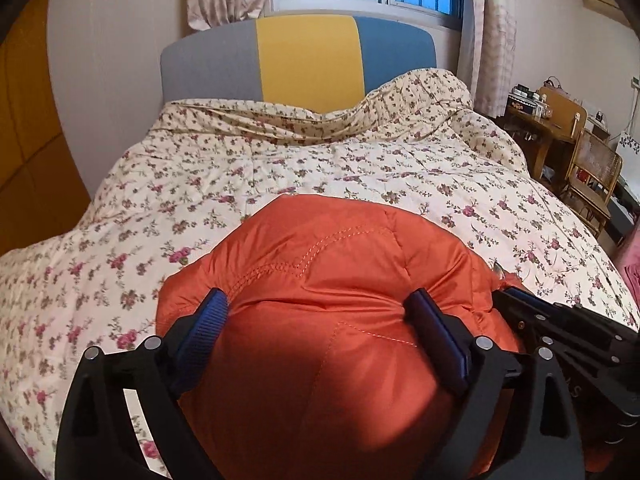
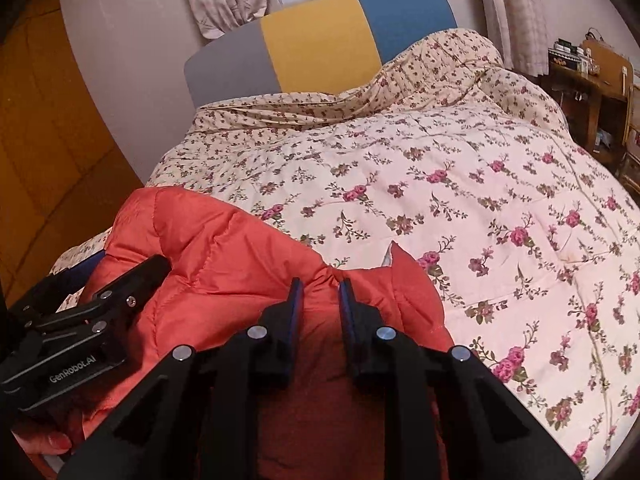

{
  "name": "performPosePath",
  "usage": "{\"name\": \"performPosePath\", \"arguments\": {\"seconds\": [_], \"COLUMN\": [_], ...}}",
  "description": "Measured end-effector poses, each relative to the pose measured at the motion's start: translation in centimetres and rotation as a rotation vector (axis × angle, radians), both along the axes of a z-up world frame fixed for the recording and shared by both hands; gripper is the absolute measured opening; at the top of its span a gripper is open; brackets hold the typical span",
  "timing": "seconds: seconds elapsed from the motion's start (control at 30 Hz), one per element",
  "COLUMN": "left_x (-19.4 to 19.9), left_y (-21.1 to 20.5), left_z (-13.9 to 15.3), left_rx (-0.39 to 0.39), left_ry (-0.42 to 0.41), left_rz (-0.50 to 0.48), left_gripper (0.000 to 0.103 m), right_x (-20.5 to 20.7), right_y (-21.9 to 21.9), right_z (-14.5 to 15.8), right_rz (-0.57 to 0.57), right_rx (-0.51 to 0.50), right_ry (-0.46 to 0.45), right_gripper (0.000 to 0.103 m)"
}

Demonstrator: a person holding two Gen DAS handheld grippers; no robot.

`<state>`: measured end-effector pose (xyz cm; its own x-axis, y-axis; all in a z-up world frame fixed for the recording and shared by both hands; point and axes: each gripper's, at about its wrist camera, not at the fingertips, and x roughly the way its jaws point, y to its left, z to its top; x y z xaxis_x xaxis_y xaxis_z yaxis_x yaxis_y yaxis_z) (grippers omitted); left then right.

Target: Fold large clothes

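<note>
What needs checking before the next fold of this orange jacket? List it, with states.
1. Right gripper pinching a fold of the orange puffer jacket: ok.
2. Left gripper holding fabric: not ok, jaws wide, jacket bulging between them.
3. Jacket resting on the floral quilt: ok.
4. Quilt beyond the jacket free of other items: ok.
5. Grippers apart from each other: ok, though close.
6. Sleeves tucked in: cannot tell.

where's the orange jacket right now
The orange jacket lies bunched on the floral quilt at the bed's near end, low and centre in both wrist views, opposite the headboard.
</note>
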<state>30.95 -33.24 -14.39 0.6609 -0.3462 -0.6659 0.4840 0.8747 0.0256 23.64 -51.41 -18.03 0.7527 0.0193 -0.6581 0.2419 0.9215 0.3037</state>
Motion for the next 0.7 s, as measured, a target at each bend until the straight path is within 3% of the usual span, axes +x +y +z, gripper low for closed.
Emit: {"name": "performPosePath", "arguments": {"seconds": [0.3, 0.7], "left_x": [1.7, 1.8], "left_y": [-1.2, -2.0], "left_z": [-2.2, -3.6], "left_rx": [0.014, 0.055], "left_ry": [0.024, -0.024], "left_rz": [0.011, 0.031], "left_gripper": [0.096, 0.097], "right_x": [2.1, 2.8], "right_y": [-1.2, -1.4], "right_z": [-2.2, -3.4], "right_rz": [-0.007, -0.026], "right_rx": [0.067, 0.072], "right_ry": [0.036, 0.027], "right_gripper": [0.016, 0.016]}}
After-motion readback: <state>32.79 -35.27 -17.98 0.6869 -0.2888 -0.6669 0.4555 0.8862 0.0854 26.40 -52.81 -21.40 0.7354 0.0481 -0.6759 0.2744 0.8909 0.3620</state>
